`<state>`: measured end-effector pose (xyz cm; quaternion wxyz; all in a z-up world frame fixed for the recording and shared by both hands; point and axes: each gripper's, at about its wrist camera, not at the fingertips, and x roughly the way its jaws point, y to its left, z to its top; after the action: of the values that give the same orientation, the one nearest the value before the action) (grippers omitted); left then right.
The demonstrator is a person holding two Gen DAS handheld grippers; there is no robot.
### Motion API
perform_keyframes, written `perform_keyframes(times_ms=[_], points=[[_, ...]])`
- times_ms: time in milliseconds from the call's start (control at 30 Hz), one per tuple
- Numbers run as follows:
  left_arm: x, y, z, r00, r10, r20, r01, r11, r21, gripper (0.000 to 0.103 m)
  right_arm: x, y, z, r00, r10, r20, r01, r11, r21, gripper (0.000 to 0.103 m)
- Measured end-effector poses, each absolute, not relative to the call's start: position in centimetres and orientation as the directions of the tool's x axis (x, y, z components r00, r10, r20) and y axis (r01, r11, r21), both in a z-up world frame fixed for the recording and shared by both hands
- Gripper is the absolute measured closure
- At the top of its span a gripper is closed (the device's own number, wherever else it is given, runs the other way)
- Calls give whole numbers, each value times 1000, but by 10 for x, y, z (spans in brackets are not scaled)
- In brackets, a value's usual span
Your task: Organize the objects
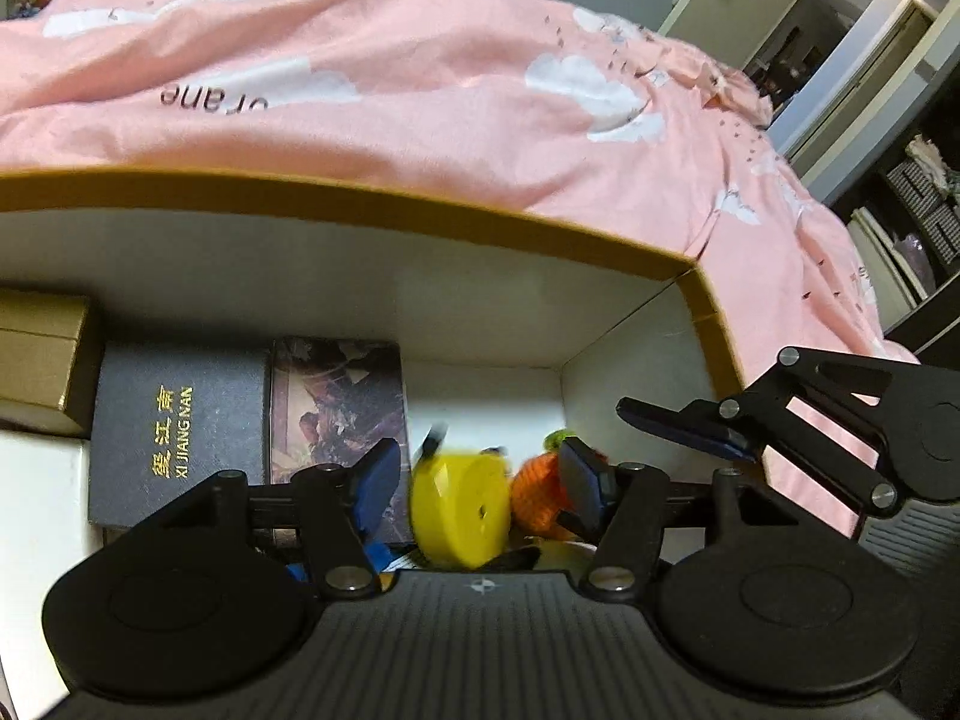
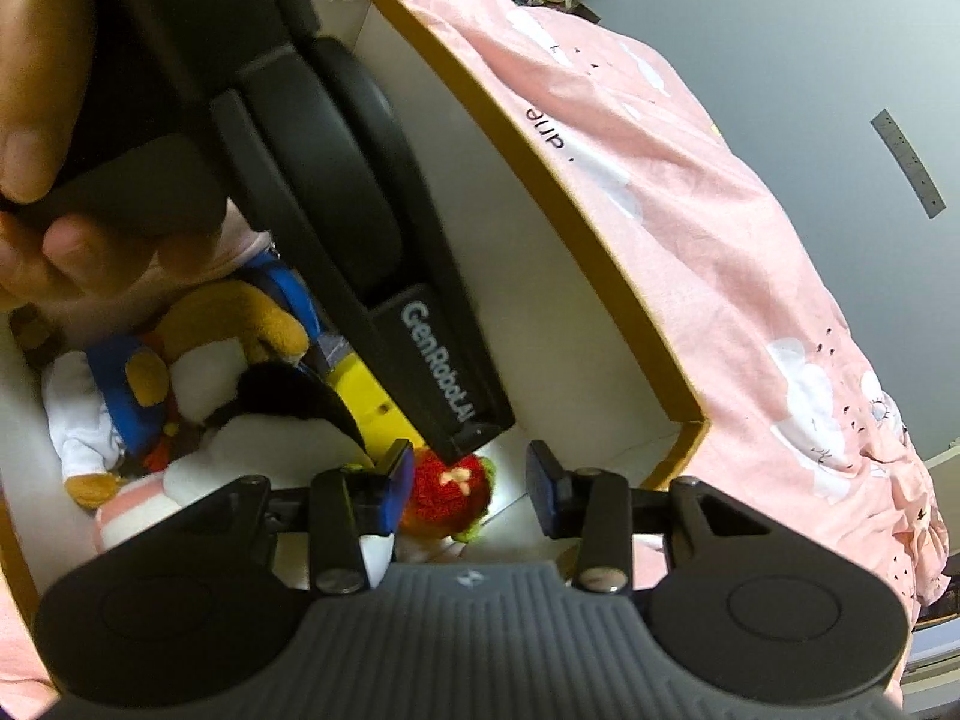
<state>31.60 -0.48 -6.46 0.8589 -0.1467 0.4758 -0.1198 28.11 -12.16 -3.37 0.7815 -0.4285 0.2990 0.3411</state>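
Two grippers are held over the box (image 1: pixel 384 204) on the pink bedding. Between the spread fingers of the left gripper (image 1: pixel 480 480) a yellow disc (image 1: pixel 462 510) is seen, blurred, with no pad pressed on it; it lies among the toys beside the orange knit toy (image 1: pixel 534 492). It is judged hard, light and smooth, best pinched across its flat faces. The right gripper (image 2: pixel 471 483) is parted and empty above the knit toy.
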Motion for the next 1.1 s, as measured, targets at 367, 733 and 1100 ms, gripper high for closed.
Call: perform_keyframes(times_ms=[367,733,1100], points=[[275,-7,-12,664,-233,-710,80,967,-243,29,260,-149,9,575,332,-747,-761,551,-341,43],[188,-7,41,865,-16,-502,-31,996,-84,19,215,-171,53,557,437,-706,-650,759,-44,19],[122,2,51,933,116,-342,-123,992,1,18,146,-176,71,789,408,-460,-462,887,-5,3]])
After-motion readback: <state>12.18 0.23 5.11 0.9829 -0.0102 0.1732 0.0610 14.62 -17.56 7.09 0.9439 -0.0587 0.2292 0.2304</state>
